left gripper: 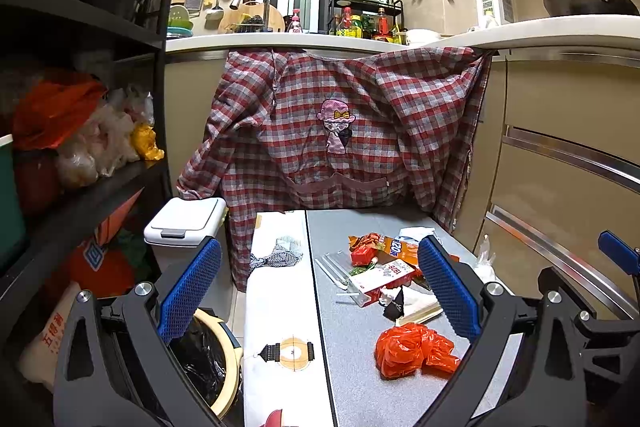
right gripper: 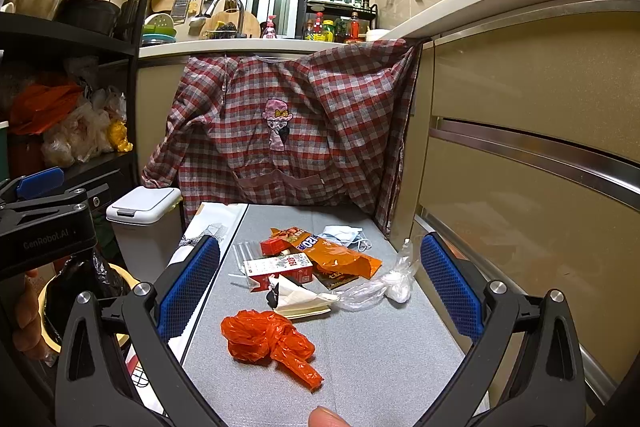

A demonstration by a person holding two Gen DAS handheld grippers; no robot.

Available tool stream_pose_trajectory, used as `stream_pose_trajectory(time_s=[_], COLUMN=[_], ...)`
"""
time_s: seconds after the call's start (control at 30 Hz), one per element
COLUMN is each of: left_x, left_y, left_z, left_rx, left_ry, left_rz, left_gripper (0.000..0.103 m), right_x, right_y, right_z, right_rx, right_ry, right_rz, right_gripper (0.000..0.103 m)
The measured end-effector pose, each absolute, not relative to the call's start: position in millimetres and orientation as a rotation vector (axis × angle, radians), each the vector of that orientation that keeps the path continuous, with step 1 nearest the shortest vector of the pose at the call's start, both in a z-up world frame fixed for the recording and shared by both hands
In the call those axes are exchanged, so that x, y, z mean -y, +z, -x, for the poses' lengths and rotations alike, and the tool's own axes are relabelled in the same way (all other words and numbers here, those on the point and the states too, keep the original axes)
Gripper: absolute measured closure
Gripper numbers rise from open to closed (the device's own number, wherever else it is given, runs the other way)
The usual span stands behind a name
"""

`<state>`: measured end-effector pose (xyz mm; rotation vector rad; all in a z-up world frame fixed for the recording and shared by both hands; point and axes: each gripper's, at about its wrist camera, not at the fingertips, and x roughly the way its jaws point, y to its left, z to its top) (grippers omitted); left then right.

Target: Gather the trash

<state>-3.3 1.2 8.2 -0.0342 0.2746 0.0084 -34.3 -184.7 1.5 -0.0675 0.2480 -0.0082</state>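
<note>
Both the left gripper (left gripper: 319, 293) and right gripper (right gripper: 320, 285) gape empty. The crumpled orange plastic bag (right gripper: 269, 341) lies on the grey worktop (right gripper: 376, 359), at 6 o'clock of the litter pile; a shallow pinch could slip off the slick film.

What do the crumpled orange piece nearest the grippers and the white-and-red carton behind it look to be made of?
Orange piece: thin plastic film, probably a bag; it is glossy, tightly wrinkled, and twisted into a tail. Carton: printed paperboard, it seems, with flat faces, crisp folded edges and a slight sheen.
</note>
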Motion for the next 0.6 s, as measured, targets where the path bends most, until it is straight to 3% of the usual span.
stream_pose_trajectory(time_s=[0.6], left_x=[1.1], left_y=[9.7], left_z=[4.3], left_rx=[-0.269], left_ry=[0.011], left_rz=[0.028], left_gripper=[0.008], right_x=[184.5], right_y=[2.1], right_z=[34.9], right_rx=[-0.246], right_ry=[-0.009], right_rz=[0.070], right_gripper=[0.005])
